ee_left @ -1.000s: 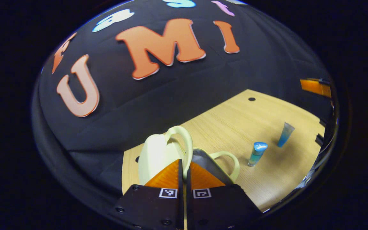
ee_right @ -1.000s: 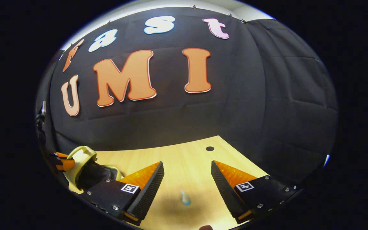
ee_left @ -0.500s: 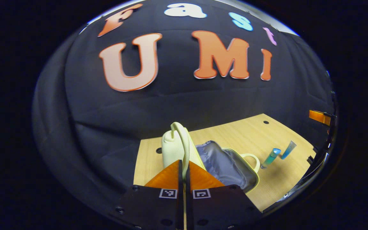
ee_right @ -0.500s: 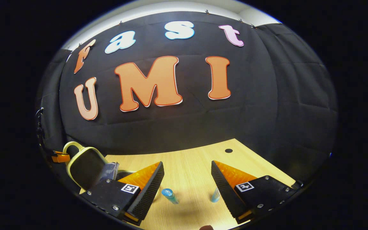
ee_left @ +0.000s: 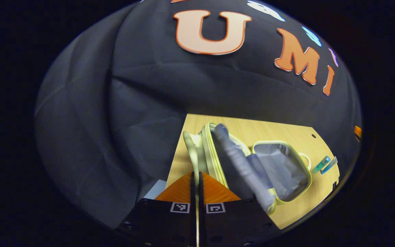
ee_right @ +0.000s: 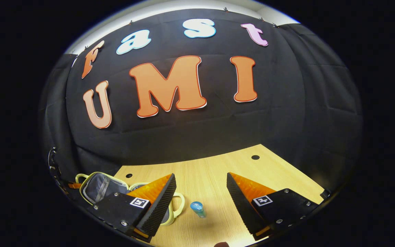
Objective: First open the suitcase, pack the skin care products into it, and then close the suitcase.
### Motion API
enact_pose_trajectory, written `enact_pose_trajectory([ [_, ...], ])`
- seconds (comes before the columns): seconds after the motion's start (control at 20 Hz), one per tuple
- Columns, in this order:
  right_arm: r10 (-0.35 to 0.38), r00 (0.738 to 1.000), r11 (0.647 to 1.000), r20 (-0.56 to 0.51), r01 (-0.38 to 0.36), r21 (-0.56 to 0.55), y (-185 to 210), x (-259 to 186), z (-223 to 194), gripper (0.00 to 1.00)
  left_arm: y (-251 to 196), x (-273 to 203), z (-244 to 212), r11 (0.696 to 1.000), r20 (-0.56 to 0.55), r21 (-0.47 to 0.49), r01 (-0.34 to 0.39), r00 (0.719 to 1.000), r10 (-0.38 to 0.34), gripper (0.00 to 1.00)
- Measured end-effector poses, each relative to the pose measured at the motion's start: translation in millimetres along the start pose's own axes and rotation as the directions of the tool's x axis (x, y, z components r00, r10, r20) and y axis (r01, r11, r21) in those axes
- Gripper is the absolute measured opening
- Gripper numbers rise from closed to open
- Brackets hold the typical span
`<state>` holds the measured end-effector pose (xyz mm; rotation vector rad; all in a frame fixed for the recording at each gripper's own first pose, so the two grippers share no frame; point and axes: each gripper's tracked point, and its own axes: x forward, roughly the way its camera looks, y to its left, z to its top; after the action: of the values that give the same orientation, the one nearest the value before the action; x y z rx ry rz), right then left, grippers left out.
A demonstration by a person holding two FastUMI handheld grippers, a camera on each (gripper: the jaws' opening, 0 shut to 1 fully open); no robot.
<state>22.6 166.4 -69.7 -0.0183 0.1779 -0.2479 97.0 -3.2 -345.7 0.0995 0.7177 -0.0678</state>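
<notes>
We see suitcase lying open, just ahead-right of left claw. Left claw fingers pressed together; whether lid edge is pinched between, we cannot tell. Right claw wide open, holds nothing. Blue-capped bottle stands upright just ahead, between its fingers; right claw nearer, we judge.

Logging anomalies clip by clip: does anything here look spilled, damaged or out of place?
Nothing stands out. The suitcase lies open on the table, lining bare, and a blue-capped bottle stands upright beside it, between the open right gripper fingers.
</notes>
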Motion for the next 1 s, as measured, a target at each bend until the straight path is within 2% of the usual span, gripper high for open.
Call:
enact_pose_trajectory([
  [0.15, 0.001, 1.0, 1.0, -0.015, -0.001, 0.011, 1, -2, -4, 0.94, -7, 19, -15, 0.999, -0.046, 0.028, -0.035, 0.998, 0.037, 0.03],
  [0.3, -0.011, 1.0, 1.0, -0.027, 0.011, 0.013, -5, -4, -9, 0.94, -24, 26, -7, 0.995, -0.088, 0.084, -0.057, 0.994, 0.064, 0.04],
  [0.4, -0.023, 0.999, 1.0, -0.033, 0.024, 0.008, -9, -6, -12, 0.94, -31, 28, 6, 0.996, -0.104, 0.068, -0.06, 0.992, 0.067, 0.04],
  [0.5, -0.038, 0.998, 0.999, -0.042, 0.038, -0.001, -14, -5, -17, 0.95, -9, 34, -16, 0.997, -0.107, 0.046, -0.066, 0.992, 0.071, 0.07],
  [0.6, -0.046, 0.998, 0.999, -0.049, 0.045, -0.003, -21, -13, -23, 0.94, -6, 36, -26, 0.996, -0.134, 0.026, -0.088, 0.987, 0.091, 0.17],
  [0.65, -0.05, 0.997, 0.999, -0.051, 0.049, -0.003, -24, -17, -25, 0.94, 0, 35, -25, 0.992, -0.139, 0.033, -0.119, 0.983, 0.123, 0.18],
  [0.75, -0.058, 0.997, 0.998, -0.049, 0.057, -0.012, -29, -20, -26, 0.94, 11, 30, -15, 0.982, -0.099, 0.071, -0.176, 0.978, 0.183, 0.39],
  [0.8, -0.063, 0.997, 0.998, -0.047, 0.062, -0.02, -31, -19, -28, 0.94, 8, 28, -9, 0.98, -0.066, 0.08, -0.181, 0.98, 0.187, 0.48],
  [0.95, -0.07, 0.997, 0.997, -0.04, 0.068, -0.032, -40, -22, -30, 0.94, -10, 9, 33, 0.966, 0.052, 0.133, -0.222, 0.975, 0.217, 0.96],
  [1.0, -0.067, 0.997, 0.997, -0.038, 0.066, -0.032, -43, -22, -31, 0.94, -21, 2, 45, 0.962, 0.086, 0.15, -0.23, 0.972, 0.219, 0.99],
])
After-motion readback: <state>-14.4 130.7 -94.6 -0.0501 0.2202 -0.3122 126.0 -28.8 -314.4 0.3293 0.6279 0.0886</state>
